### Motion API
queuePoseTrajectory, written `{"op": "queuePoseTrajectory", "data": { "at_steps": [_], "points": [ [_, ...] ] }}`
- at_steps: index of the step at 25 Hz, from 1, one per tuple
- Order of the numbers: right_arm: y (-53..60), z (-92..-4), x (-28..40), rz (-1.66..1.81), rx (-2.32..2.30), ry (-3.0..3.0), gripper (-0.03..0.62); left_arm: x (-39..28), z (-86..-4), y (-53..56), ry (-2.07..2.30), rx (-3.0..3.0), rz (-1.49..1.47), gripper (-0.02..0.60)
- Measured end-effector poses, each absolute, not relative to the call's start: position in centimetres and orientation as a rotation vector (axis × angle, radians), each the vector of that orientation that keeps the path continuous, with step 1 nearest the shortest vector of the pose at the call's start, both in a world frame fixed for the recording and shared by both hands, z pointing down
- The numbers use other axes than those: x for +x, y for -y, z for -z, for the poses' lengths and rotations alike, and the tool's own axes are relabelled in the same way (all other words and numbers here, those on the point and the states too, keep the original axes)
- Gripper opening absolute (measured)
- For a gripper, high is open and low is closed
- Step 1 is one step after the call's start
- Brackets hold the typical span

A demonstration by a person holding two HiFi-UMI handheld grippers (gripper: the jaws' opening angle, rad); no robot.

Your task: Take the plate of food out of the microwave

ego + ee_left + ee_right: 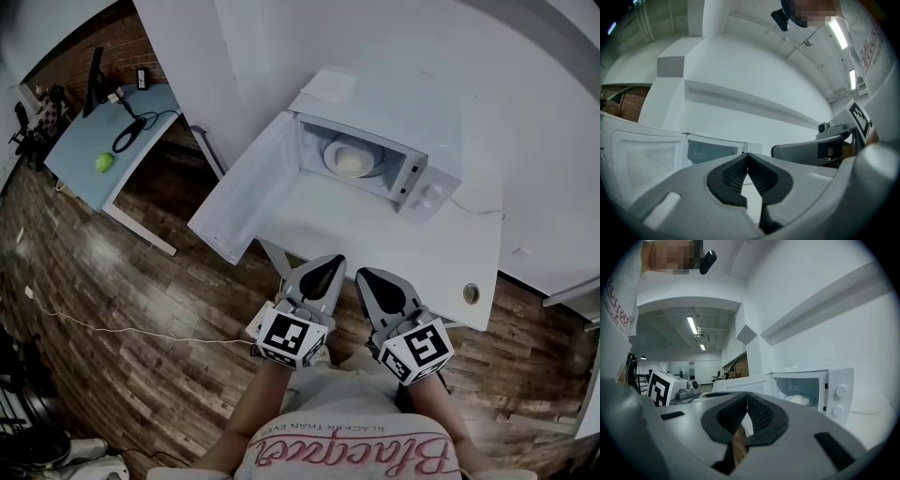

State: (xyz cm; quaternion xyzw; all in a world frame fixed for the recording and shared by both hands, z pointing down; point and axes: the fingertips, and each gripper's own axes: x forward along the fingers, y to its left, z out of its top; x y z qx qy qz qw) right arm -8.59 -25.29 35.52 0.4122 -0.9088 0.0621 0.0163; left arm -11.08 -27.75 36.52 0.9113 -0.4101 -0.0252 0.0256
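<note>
Currently: microwave point(412, 159) stands at upper centre of the head view on the white worktop point(375, 234), door point(246, 202) swung fully open toward lower left. Plate of food point(352, 161) sits inside the cavity, not yet taken out. On it is a single pale rounded mound; what food it is I cannot tell at this size.

Left hand-held gripper point(326, 272) and right hand-held gripper point(375, 286) are side by side at lower centre, both aimed up-frame at the opening. Both have their jaws pressed together with nothing between them.

Key relation: the plate lies straight up-frame from the pair, well apart, with a bare stretch of worktop between. It is round, so no long axis to line up with. Neither gripper is clearly nearer. The right gripper view shows the plate to the right of its jaws; the left gripper view shows mainly the door.

Judgement: approach step; the jaws must spread before either reaches the rim
</note>
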Motion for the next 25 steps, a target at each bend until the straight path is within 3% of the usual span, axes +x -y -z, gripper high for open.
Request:
{"op": "queuePoseTrajectory", "data": {
  "at_steps": [25],
  "points": [
    [34.8,-35.3,-3.8,-0.272,1.313,2.902,0.014,-7.3,-36.1,35.6,1.271,2.788,0.125,0.005]
  ]
}}
